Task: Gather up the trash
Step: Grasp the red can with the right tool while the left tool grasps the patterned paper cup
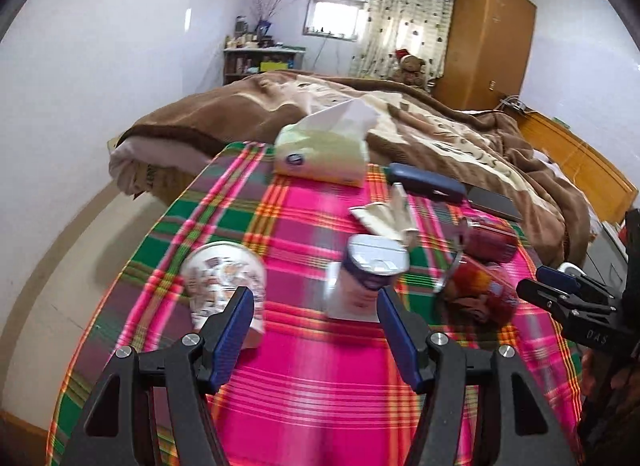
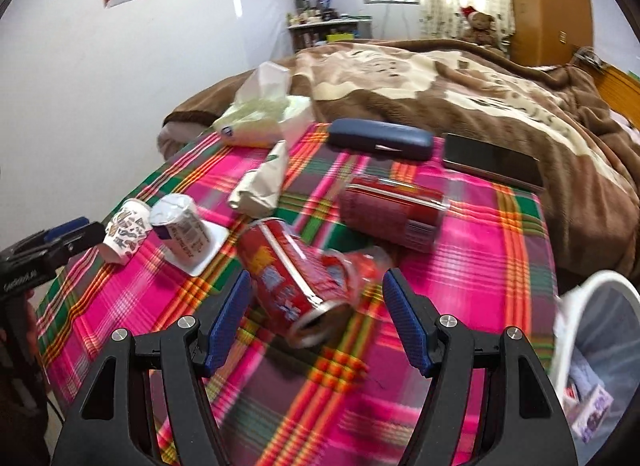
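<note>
Motion blurs the crushed red can (image 2: 308, 286) mid-surface, its label unreadable. The left hand-held gripper (image 1: 314, 300) and right hand-held gripper (image 2: 316, 286) gape, holding nothing.

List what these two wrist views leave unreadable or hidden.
- Printed cup, left wrist view: motion blur smears its pattern, and a finger covers its base.
- Red can, right wrist view: label blurred.
- White bin, right wrist view: cut off by the frame edge, contents mostly unseen.
- Phone: screen dark.
</note>
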The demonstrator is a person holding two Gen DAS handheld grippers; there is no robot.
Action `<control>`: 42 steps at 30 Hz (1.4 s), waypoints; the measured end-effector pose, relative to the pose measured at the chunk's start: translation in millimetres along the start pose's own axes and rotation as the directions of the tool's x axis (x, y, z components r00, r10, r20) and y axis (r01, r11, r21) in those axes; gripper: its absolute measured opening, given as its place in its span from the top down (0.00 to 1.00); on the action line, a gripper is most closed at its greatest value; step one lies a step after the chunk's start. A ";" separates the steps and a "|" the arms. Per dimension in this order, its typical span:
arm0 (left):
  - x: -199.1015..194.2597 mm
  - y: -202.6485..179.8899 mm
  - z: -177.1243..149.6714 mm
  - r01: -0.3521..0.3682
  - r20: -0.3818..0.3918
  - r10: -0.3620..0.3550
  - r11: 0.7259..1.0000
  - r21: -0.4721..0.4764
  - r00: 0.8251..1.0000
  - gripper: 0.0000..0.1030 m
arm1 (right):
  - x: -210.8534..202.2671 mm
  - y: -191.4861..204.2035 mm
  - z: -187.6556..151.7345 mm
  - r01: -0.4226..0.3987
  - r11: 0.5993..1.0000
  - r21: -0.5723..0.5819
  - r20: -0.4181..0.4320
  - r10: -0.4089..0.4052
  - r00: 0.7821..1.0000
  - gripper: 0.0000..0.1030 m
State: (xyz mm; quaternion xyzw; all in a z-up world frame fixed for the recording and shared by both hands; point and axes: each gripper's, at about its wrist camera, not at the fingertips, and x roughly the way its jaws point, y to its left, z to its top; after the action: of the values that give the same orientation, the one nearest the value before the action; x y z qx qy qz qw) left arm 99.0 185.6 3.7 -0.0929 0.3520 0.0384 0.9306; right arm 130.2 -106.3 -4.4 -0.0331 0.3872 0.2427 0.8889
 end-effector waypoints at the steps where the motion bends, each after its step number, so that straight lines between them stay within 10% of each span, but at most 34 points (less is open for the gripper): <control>1: 3.6 8.2 0.9 -0.013 -0.009 0.013 1.000 -0.013 1.000 0.38 | 3.8 3.5 1.2 -0.002 1.000 -0.012 -0.010 0.002 1.000 0.32; 37: 88.0 57.5 3.7 -0.123 -0.181 0.117 0.992 -0.022 0.977 0.37 | 62.7 33.8 4.7 0.014 1.000 -0.026 -0.150 -0.018 0.989 0.33; 42: 85.3 58.8 3.8 -0.120 -0.176 0.113 0.992 -0.029 0.978 0.44 | 59.8 31.5 3.4 0.015 1.000 -0.005 -0.141 -0.015 0.990 0.46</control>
State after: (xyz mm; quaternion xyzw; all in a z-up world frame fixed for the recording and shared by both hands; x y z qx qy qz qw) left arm 157.4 244.5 -58.6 -0.0934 0.4357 0.0916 0.8905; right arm 152.9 -53.5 -40.1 -0.0549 0.4482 0.2338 0.8611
